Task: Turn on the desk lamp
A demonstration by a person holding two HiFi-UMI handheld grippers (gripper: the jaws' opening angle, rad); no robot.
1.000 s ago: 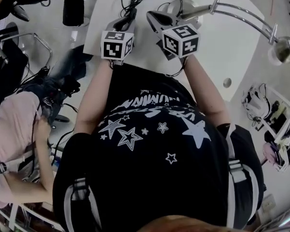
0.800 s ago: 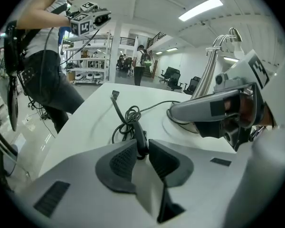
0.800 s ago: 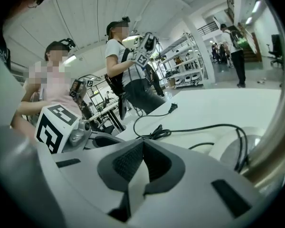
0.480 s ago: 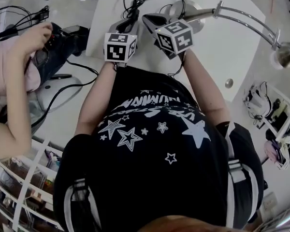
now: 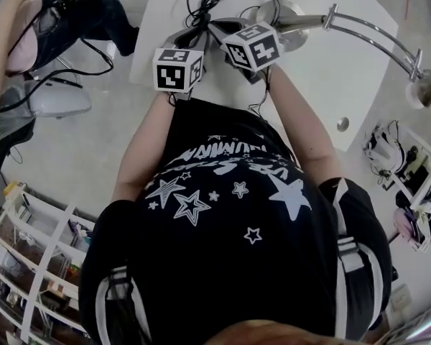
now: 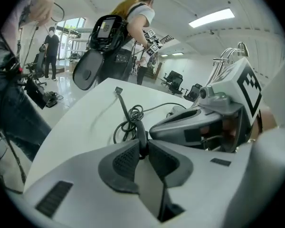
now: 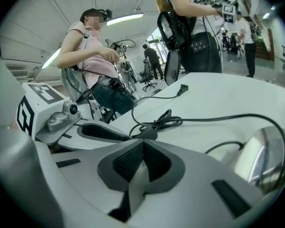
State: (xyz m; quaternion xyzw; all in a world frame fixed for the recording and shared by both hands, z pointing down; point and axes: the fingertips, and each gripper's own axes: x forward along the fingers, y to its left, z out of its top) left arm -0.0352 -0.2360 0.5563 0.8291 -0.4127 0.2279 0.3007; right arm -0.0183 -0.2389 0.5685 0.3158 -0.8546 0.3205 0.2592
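Your desk lamp (image 5: 366,27) arm ran rightward over the white table (image 5: 330,77). Your left gripper (image 6: 141,148) fingers pinched, seemingly, its cord (image 6: 127,114); your right gripper (image 7: 142,145) fingers met, empty.

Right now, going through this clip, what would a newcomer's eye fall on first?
The two tools, tip to tip over the white table: the left tool is closed on a black cord, and the right tool, shut, points at the same spot. Next, the chrome lamp, its base just right of the tools and its arm sweeping out to the right.
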